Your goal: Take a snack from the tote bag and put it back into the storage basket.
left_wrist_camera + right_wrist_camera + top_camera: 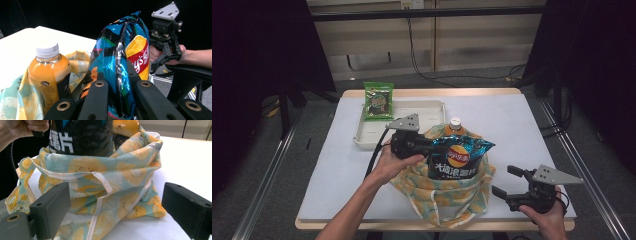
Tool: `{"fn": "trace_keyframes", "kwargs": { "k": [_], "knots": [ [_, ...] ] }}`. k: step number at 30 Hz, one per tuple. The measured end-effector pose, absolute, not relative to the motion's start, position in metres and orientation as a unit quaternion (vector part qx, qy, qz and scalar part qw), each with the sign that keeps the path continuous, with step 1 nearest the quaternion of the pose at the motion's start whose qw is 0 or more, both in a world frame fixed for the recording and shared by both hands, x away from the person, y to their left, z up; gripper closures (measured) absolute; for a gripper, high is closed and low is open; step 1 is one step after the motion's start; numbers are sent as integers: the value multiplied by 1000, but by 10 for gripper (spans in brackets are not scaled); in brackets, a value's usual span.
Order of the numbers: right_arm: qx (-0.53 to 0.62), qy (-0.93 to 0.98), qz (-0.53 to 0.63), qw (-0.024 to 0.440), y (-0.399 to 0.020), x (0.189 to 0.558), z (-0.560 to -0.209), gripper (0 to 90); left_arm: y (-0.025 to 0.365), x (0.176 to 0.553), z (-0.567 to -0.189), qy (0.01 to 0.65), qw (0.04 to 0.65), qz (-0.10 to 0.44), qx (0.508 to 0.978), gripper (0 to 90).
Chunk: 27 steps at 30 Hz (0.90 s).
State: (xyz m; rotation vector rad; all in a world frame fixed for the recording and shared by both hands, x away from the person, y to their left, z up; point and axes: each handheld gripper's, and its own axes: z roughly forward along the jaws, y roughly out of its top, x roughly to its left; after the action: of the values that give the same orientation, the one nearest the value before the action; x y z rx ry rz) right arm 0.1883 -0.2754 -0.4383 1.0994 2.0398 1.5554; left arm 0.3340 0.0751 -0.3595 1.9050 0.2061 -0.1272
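Glossy blue foil marks the chip bag (460, 159), which stands upright in the mouth of the fruit-print cloth bag (447, 192) at the near middle of the white table (512, 125). Its lower part is sunk in the cloth and hidden. The left gripper (117, 100) is clamped on the chip bag's crimped side edge, foil pinched between its two black jaws; in the high view the person's left hand (392, 162) covers much of the gripper body.

An orange juice bottle (48, 72) with a white cap stands in the same cloth bag, just beside the chip bag; its base is buried in the fabric. In the right gripper view the tops of both are cut off by the frame.

The right gripper (512, 182) rests at the near right of the table, near the cloth bag but apart from it, jaws spread wide with nothing between them.

Behind the cloth bag lies a cream tray (432, 112). A green snack packet (378, 100) leans over its far-left rim; the print is too small to read.
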Motion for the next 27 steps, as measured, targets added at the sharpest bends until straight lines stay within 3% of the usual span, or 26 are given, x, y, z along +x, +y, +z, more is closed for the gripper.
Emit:
{"fn": "trace_keyframes", "kwargs": {
  "k": [27],
  "knots": [
    [390, 706, 559, 195, -278, 185, -436, 7, 93, 332, -317, 94, 595, -18, 798, 842]
  ]
}}
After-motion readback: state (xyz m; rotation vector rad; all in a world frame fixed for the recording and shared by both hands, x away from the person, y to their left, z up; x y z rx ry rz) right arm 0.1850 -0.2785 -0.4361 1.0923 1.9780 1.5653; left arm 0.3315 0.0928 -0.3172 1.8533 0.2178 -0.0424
